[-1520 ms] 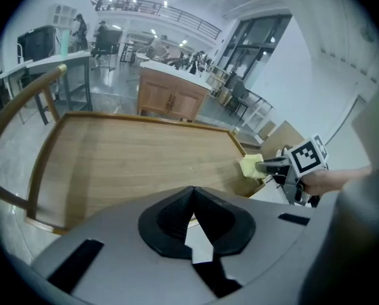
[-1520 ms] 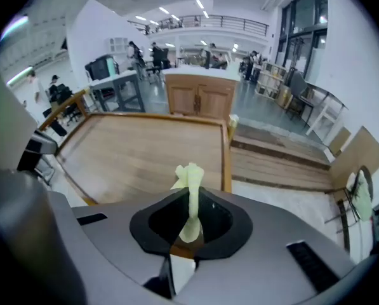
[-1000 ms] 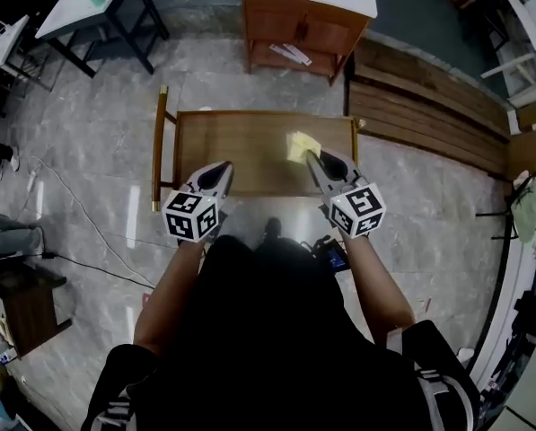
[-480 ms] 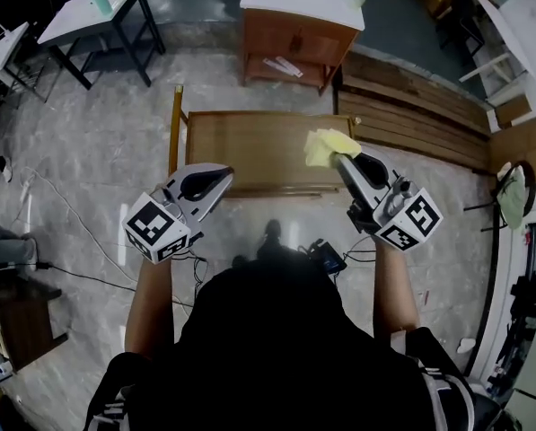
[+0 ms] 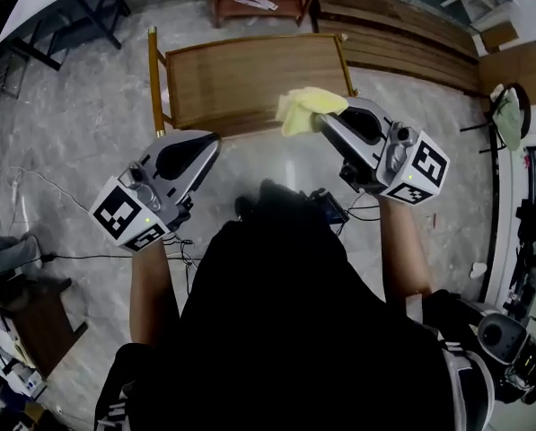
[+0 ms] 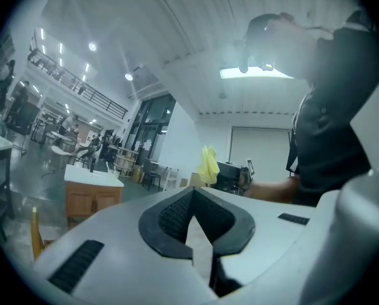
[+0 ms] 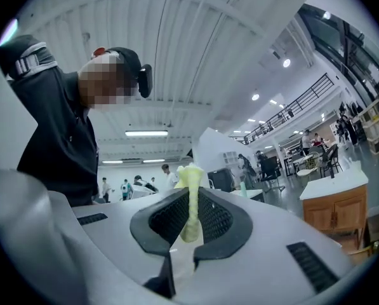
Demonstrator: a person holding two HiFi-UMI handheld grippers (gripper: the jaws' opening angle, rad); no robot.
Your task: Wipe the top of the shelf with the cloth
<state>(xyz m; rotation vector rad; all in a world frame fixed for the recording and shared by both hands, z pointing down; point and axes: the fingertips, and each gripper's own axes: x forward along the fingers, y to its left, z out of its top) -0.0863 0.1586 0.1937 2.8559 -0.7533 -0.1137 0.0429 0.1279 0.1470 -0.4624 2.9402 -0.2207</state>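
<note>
The right gripper (image 5: 324, 120) fingers pinch the cloth (image 5: 302, 109); left gripper (image 5: 212, 144) fingers together, empty. Press cloth flat on shelf (image 5: 241, 79) at 12 o'clock.

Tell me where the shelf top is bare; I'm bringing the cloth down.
The whole wooden shelf top looks bare, from the gold rail on its left to the right edge. Only its near right corner is covered in the head view by the cloth, shut in the right gripper. The left gripper holds nothing.
</note>
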